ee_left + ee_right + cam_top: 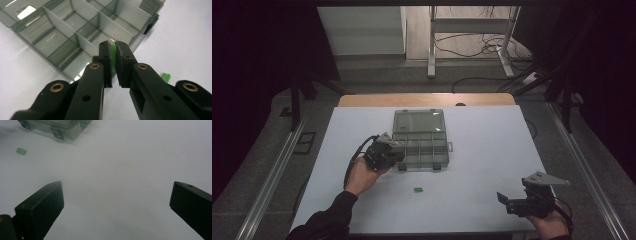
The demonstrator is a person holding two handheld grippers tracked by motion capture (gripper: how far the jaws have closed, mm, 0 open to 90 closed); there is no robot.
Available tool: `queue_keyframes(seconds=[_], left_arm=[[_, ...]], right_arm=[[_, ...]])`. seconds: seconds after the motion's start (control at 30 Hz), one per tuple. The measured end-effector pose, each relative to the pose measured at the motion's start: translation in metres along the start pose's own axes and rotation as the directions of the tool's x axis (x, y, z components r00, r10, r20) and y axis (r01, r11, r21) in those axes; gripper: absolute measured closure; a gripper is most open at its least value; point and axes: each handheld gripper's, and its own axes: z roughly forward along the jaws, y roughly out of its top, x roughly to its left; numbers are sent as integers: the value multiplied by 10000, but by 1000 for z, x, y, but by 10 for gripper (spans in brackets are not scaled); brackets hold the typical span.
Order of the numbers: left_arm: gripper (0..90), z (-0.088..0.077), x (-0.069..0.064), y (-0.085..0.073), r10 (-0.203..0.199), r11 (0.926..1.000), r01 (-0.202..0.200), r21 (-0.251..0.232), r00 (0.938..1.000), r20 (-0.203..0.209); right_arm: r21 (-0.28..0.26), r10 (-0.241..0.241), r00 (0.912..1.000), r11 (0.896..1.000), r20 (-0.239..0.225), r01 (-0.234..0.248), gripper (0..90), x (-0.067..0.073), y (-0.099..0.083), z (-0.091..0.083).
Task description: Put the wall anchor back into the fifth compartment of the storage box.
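The left hand-held gripper is pinching one green piece over the open box, not yet dropping it in, while another green piece is lying on the surface near the box, and the right hand-held gripper is waiting spread.

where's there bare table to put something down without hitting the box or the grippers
The widest free patch is the white table between the compartment box and the right gripper, bare in the right gripper view too. The table's far-left strip is also free. It is crowded at the box's near-left corner, where the left gripper holds a green piece, and around the loose green piece.
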Motion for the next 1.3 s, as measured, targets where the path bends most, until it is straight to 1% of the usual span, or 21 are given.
queue_keyframes(seconds=[0.1,0.17,0.2,0.27,0.47,0.63,0.8,0.9,1.0,1.03,1.1,1.3], left_arm=[[840,-1,3,-1,-118,9999,116,-102,9999,-120],[839,-2,6,-1,-111,9999,109,-123,9998,-185],[840,-1,6,-1,-211,9996,206,-192,9995,-232],[840,-1,8,-2,-281,9993,274,-242,9992,-286],[839,1,14,-2,-393,9989,381,-283,9983,-442],[839,4,22,-2,-575,9981,562,-235,9966,-587],[838,8,26,-2,-679,9976,667,-204,9953,-692],[837,12,31,-2,-707,9975,707,-39,9943,-792],[833,15,32,-2,-735,9972,742,62,9939,-823],[831,17,33,-3,-695,9973,712,174,9941,-829],[810,18,34,-3,-687,9973,707,196,9937,-880],[755,16,33,-2,-750,9970,764,135,9938,-826]], right_arm=[[6,-3,10000,10000,8,3,0,0,0,0],[14,-6,10000,10000,15,6,0,0,0,0],[18,-6,10000,10000,16,6,0,0,0,0],[30,-8,10000,10000,15,8,0,0,0,0],[85,-29,10000,10000,36,28,0,0,0,1],[121,-44,10000,9999,42,44,0,1,0,1],[133,-48,10000,9999,43,47,0,1,0,1],[149,-68,10000,9999,43,67,0,1,0,1],[151,-73,10000,9999,42,72,0,1,0,1],[152,-71,10000,9999,42,71,0,1,0,1],[151,-70,10000,9999,44,70,0,1,0,1],[132,-71,10000,9999,35,70,0,1,0,1]])
